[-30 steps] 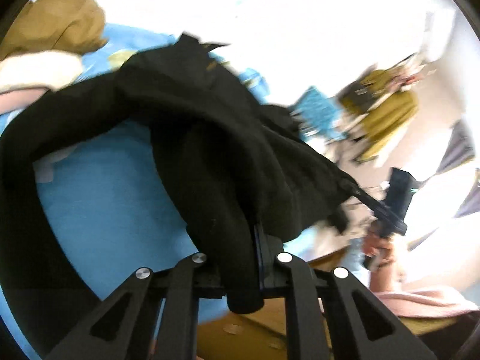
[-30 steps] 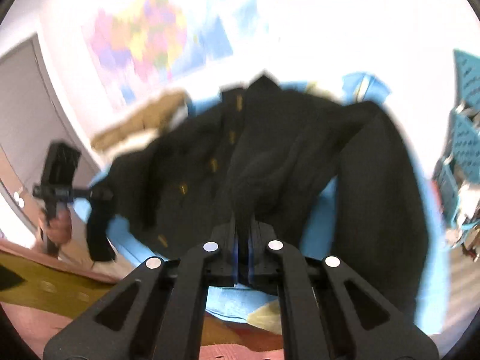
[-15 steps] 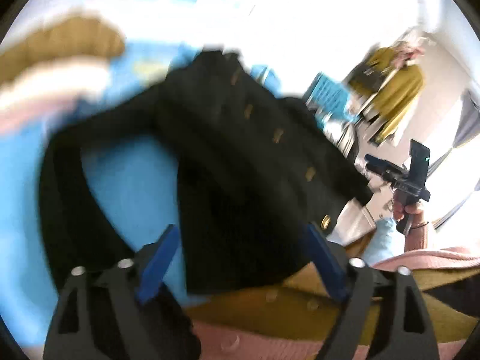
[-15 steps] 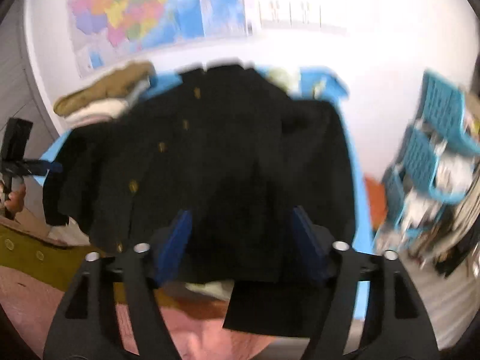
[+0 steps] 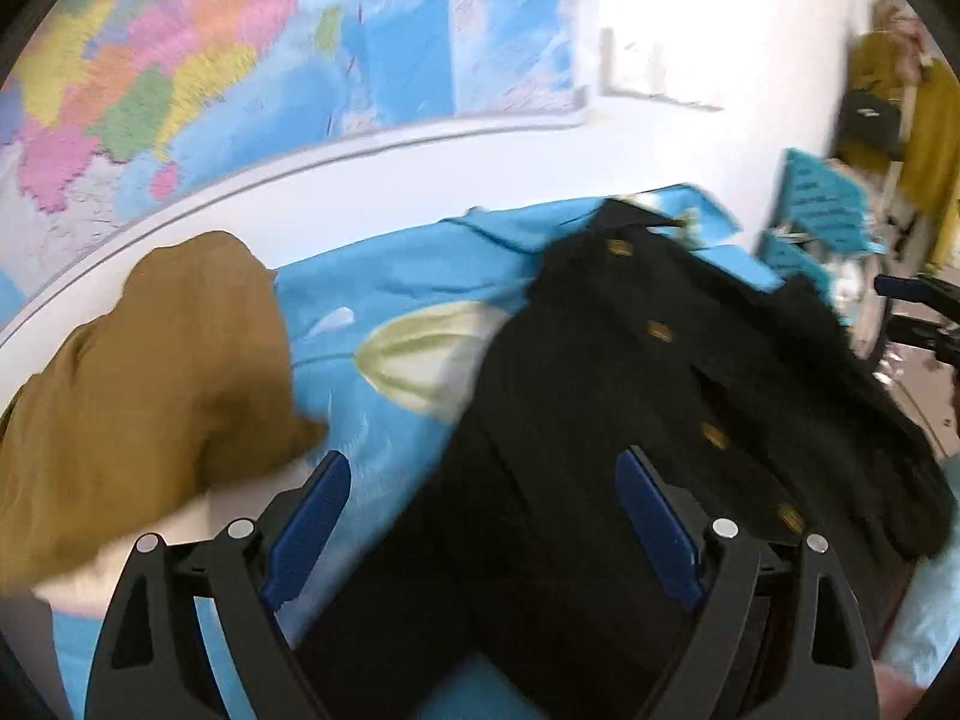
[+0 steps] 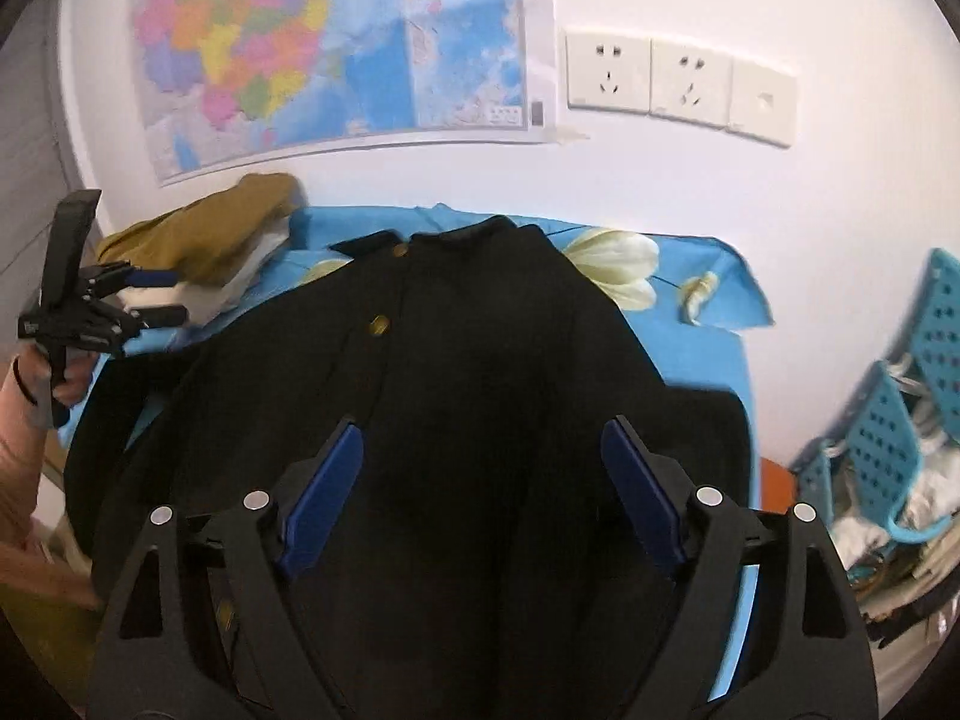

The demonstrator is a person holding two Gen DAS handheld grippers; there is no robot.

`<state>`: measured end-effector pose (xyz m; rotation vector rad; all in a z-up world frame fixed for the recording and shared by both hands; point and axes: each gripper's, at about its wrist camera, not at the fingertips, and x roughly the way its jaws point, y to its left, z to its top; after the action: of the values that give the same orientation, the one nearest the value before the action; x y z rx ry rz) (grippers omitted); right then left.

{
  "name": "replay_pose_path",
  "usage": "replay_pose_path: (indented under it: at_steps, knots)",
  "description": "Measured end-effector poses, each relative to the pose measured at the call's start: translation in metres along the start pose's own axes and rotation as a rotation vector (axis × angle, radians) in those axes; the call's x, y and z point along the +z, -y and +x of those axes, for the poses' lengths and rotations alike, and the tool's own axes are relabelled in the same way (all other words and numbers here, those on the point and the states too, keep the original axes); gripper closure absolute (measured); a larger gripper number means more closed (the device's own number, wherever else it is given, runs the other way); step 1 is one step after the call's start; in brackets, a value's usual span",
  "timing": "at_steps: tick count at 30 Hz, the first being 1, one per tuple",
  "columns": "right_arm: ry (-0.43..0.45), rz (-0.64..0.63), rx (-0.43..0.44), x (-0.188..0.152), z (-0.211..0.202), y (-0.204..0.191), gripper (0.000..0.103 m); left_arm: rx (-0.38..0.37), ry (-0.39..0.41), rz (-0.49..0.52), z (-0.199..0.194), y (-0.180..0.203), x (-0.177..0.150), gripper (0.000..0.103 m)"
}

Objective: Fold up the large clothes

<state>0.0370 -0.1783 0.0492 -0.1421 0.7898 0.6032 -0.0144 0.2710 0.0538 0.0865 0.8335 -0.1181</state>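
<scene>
**Now both grippers are parted above a black coat spread on a blue bed**

Nearest the right wrist camera, the right gripper (image 6: pixel 480 474) is seen with its blue pads wide apart, and its jaws are opening further; nothing is pinched between them. Just beyond and below them, the black coat (image 6: pixel 456 384) is spread flat on the blue floral sheet (image 6: pixel 708 324), gold buttons running up its front. Its hem is nearest the camera and its collar lies farthest, toward the wall, so the long axis runs straight away from the right gripper.

At the left edge of that view, the left gripper (image 6: pixel 159 297) is held in a hand (image 6: pixel 36 384) beside the coat's left sleeve, jaws parted and empty. In the left wrist view, the same gripper (image 5: pixel 480 516) is shown open over the coat's left edge, with bare sheet under its left pad. From there the coat stretches up and to the right.

Farther back, a mustard-brown garment (image 6: pixel 204 228) is heaped on pale fabric at the bed's far left corner. Behind it, a coloured map (image 6: pixel 324 42) and white sockets (image 6: pixel 678 84) are fixed on the wall.

A lengthwise or sleeve fold is judged likely next; each gripper is nearer its own side.
</scene>
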Motion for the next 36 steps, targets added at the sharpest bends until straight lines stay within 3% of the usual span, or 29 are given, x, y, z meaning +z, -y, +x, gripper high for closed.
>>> replay_pose_path:
  at_steps: [3,7,10,12,15,16,17,18,19,21,22,23,24,28,29,30,33,34,35,36]
  knots:
    - [-0.062,0.032,0.030,0.033,0.048,0.009,0.021,0.011,-0.071,0.000,0.048,-0.005,0.025,0.016]
    - [-0.107,-0.030,0.074,0.064,0.095,-0.011,0.021,-0.039,-0.173,0.005,0.097,-0.001,0.038,0.018]
    - [-0.119,-0.030,0.153,0.085,0.122,-0.027,0.012,-0.061,-0.227,0.028,0.116,0.006,0.038,0.038]
    - [-0.137,0.003,0.167,0.096,0.140,-0.030,0.012,-0.109,-0.250,0.022,0.120,0.011,0.037,0.070]
    - [-0.172,0.084,0.192,0.108,0.168,-0.027,0.018,-0.103,-0.225,0.041,0.115,0.016,0.037,0.082]
    - [-0.197,0.121,0.212,0.109,0.178,-0.023,0.036,-0.104,-0.211,0.050,0.111,0.018,0.037,0.085]
    - [-0.220,0.158,0.244,0.108,0.186,-0.019,0.065,-0.126,-0.198,0.053,0.106,0.020,0.037,0.089]
    - [-0.231,0.176,0.292,0.105,0.189,-0.017,0.083,-0.147,-0.188,0.056,0.101,0.020,0.036,0.090]
    - [-0.220,0.168,0.288,0.103,0.186,-0.017,0.091,-0.158,-0.178,0.061,0.096,0.021,0.035,0.090]
    - [-0.162,0.110,0.281,0.097,0.167,-0.019,0.092,-0.185,-0.149,0.085,0.081,0.023,0.031,0.087]
    - [-0.131,0.080,0.293,0.091,0.151,-0.019,0.102,-0.198,-0.131,0.087,0.074,0.021,0.029,0.083]
    - [-0.113,0.063,0.309,0.086,0.137,-0.018,0.102,-0.209,-0.117,0.078,0.066,0.017,0.027,0.067]
    - [-0.090,0.045,0.336,0.075,0.117,-0.016,0.102,-0.228,-0.110,0.061,0.064,0.012,0.028,0.044]
    - [-0.096,0.001,0.327,0.036,0.075,-0.006,0.103,-0.313,-0.001,0.028,0.031,-0.004,0.028,0.029]
    - [-0.115,-0.011,0.313,0.029,0.073,-0.005,0.102,-0.305,0.013,0.033,0.028,-0.007,0.029,0.018]
    - [-0.136,-0.037,0.258,0.023,0.074,-0.003,0.102,-0.291,0.015,0.044,0.031,-0.006,0.031,0.013]
    - [-0.152,-0.009,0.204,0.030,0.084,0.010,0.094,-0.215,-0.045,0.060,0.056,-0.003,0.039,0.013]
    - [-0.134,0.014,0.189,0.039,0.090,0.018,0.073,-0.211,-0.092,0.038,0.072,-0.003,0.043,0.014]
    - [-0.115,0.005,0.144,0.049,0.097,0.023,0.043,-0.221,-0.120,0.021,0.083,-0.005,0.045,0.014]
    - [-0.091,0.013,0.104,0.059,0.105,0.029,0.027,-0.229,-0.167,0.000,0.099,-0.005,0.046,0.015]
